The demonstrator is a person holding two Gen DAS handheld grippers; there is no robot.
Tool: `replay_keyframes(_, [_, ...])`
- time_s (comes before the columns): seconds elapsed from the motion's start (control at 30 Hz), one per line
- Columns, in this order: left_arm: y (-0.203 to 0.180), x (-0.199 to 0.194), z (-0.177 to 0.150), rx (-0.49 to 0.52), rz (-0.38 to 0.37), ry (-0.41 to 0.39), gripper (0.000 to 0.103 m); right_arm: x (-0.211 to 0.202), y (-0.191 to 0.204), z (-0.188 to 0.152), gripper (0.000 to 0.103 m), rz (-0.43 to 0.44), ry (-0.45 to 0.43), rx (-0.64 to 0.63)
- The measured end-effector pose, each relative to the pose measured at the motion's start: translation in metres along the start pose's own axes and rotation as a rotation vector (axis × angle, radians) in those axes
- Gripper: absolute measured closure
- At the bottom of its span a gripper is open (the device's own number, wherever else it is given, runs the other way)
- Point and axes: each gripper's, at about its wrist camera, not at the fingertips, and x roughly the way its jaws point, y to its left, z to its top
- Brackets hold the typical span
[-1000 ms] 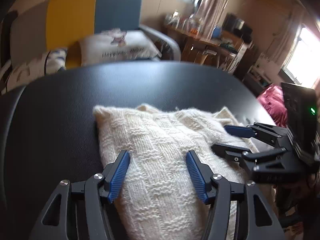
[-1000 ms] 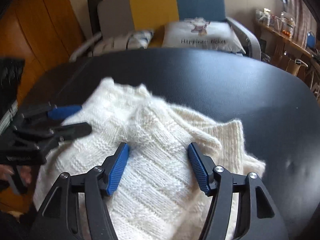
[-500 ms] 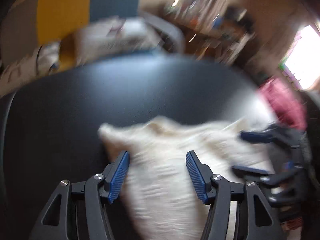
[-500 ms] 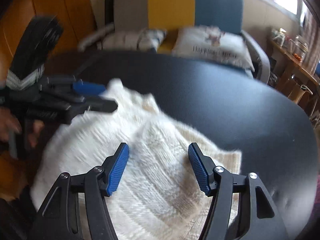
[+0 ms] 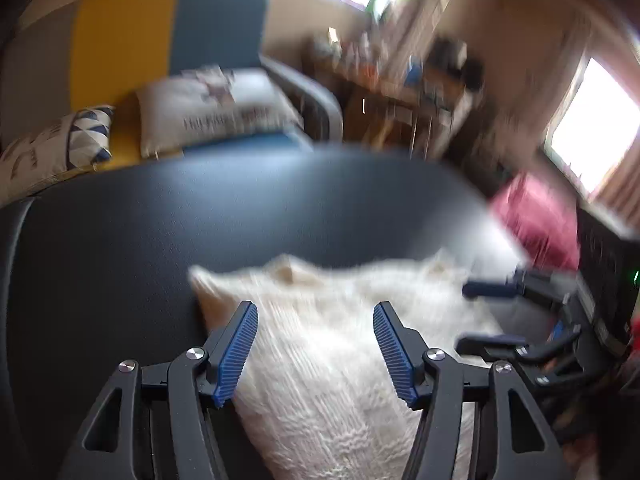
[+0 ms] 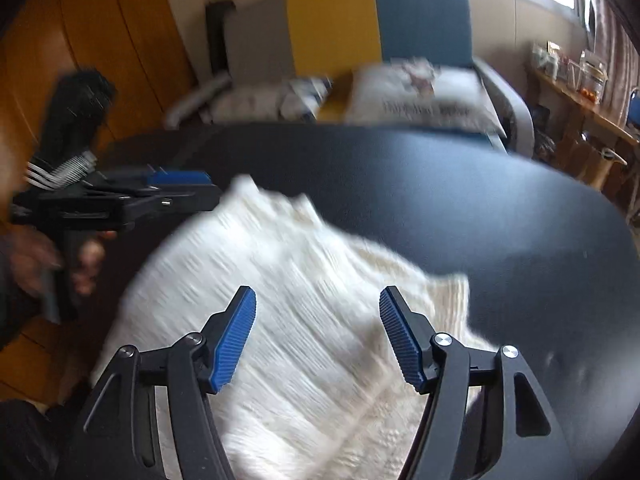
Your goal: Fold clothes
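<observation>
Below and directly ahead of both spread, empty jaws, the cream knit sweater (image 5: pixel 344 364) lies folded on the black bench (image 5: pixel 168 216), the right hand-held gripper (image 6: pixel 318 338) over its middle, the left hand-held gripper (image 5: pixel 314 346) nearer its far-left corner.

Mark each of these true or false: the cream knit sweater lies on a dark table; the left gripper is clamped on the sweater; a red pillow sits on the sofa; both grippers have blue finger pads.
1. The cream knit sweater lies on a dark table. True.
2. The left gripper is clamped on the sweater. False: its jaws stand open with the knit beneath them.
3. A red pillow sits on the sofa. False: the pillow is white with printed lettering.
4. Both grippers have blue finger pads, the right gripper too. True.
</observation>
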Motion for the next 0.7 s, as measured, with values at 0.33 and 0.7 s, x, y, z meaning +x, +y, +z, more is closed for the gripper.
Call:
replay_keyframes(0.33, [-0.009, -0.053, -0.034, -0.036, 0.013, -0.138, 0.042, -0.050, 0.005, -0.020, 0.033, -0.004, -0.090, 0.021])
replay_keyframes(0.7, [-0.084, -0.055, -0.133, 0.120, 0.027, -0.076, 0.042, -0.043, 0.061, -0.088, 0.035, 0.049, -0.017, -0.149])
